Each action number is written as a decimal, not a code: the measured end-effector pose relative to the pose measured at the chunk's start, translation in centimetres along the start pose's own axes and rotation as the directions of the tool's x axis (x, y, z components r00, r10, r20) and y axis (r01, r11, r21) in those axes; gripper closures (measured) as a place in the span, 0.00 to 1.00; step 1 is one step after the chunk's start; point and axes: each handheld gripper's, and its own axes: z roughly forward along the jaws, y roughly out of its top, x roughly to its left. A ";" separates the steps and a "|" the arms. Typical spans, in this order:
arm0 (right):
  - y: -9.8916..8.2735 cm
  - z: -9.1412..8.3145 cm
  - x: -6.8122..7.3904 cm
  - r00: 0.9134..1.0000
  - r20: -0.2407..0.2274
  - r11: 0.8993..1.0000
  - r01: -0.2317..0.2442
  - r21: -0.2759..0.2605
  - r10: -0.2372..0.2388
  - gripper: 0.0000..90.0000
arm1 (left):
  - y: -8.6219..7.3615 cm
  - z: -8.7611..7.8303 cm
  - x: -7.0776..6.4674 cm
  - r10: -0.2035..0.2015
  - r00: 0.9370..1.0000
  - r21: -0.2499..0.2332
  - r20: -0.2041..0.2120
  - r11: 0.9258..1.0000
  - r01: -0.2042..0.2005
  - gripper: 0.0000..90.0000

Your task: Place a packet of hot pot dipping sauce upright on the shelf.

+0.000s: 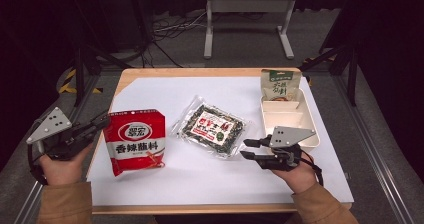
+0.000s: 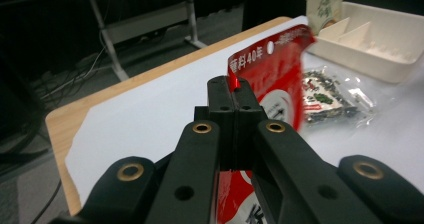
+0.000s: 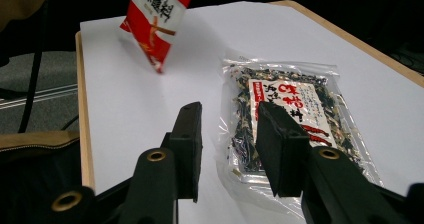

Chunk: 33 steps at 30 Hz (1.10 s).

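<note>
My left gripper is shut on the left edge of a red snack packet at the table's left. In the left gripper view the jaws pinch the red packet's sealed edge. In the right gripper view the red packet hangs tilted, with its lower corner near the white sheet. My right gripper stands open just right of a clear packet of dark dried bits. The near corner of that clear packet lies in the gap in front of the right gripper, and the pads do not press it.
A white divided tray sits at the right edge, with a green and beige pouch leaning at its far end. A white sheet covers the wooden table. A metal frame stands on the floor beyond.
</note>
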 end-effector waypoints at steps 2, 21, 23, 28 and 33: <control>0.0 0.1 0.0 1.000 -0.002 1.000 0.000 0.000 0.000 0.69 | 0.1 -0.1 -0.3 0.004 1.000 -0.006 0.006 1.000 -0.004 1.00; 1.8 2.5 -0.1 0.996 -0.084 0.999 0.007 -0.037 -0.010 0.62 | 2.3 0.0 -2.9 0.072 0.994 -0.068 0.083 0.995 -0.067 1.00; 2.0 2.9 0.0 0.995 -0.101 0.999 0.007 -0.038 -0.010 0.59 | 2.7 0.2 -3.7 0.094 0.991 -0.079 0.100 0.993 -0.086 1.00; 2.2 3.4 0.3 0.993 -0.117 0.999 0.020 -0.032 -0.023 0.56 | 4.0 1.0 -6.3 0.155 0.972 -0.096 0.179 0.986 -0.139 1.00; 2.2 3.5 0.2 0.993 -0.118 0.999 0.019 -0.042 -0.024 0.55 | 4.8 1.8 -7.9 0.183 0.955 -0.107 0.233 0.981 -0.162 1.00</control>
